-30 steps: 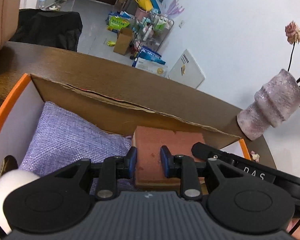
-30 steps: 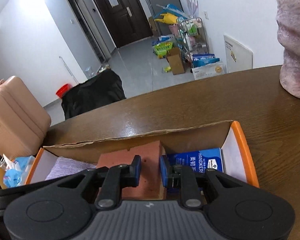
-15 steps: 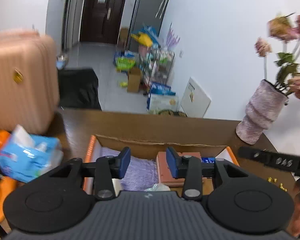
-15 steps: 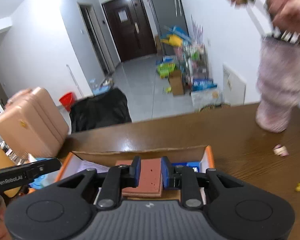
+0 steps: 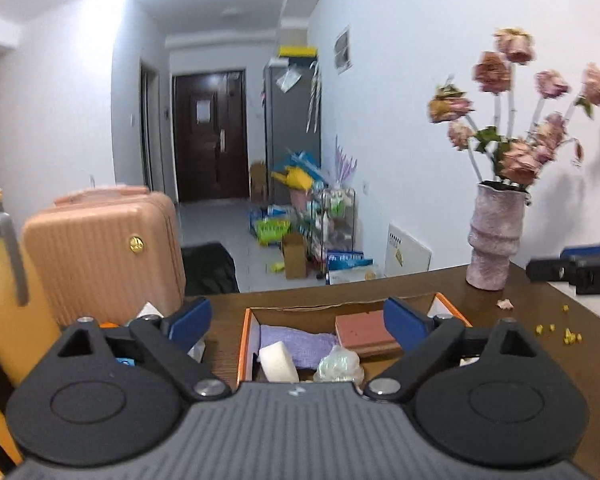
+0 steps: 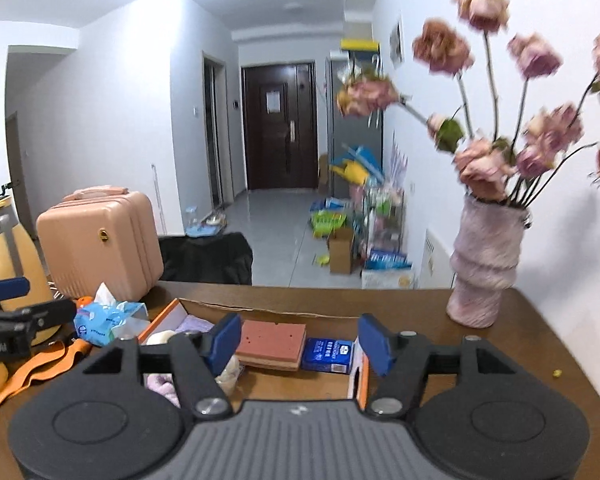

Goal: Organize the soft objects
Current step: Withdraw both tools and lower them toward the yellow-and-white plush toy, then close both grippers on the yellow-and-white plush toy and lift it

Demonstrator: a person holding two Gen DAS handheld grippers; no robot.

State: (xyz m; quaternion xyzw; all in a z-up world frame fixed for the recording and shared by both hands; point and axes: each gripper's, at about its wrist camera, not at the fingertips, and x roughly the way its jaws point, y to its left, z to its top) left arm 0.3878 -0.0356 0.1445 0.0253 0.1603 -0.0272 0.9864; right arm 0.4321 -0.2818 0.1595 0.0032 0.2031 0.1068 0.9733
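Cardboard box [image 6: 362, 376] already held the brick-red sponge [image 6: 271, 338], purple cloth [image 5: 296, 342], white sponge [image 5: 278, 362] & blue tissue pack [image 6: 327, 355]. Left gripper [image 5: 298, 320] & right gripper [image 6: 300, 342] were both opening, nothing between jaws. Tissue packet [image 6: 108, 318] left of box prob. remained.

Both tools look alike: the left gripper [image 5: 298, 322] and right gripper [image 6: 300, 344] have ribbed grey housings, matte black linkage arms with round discs, silver pivot screws, and blue pads [image 5: 400, 322] on the fingers.
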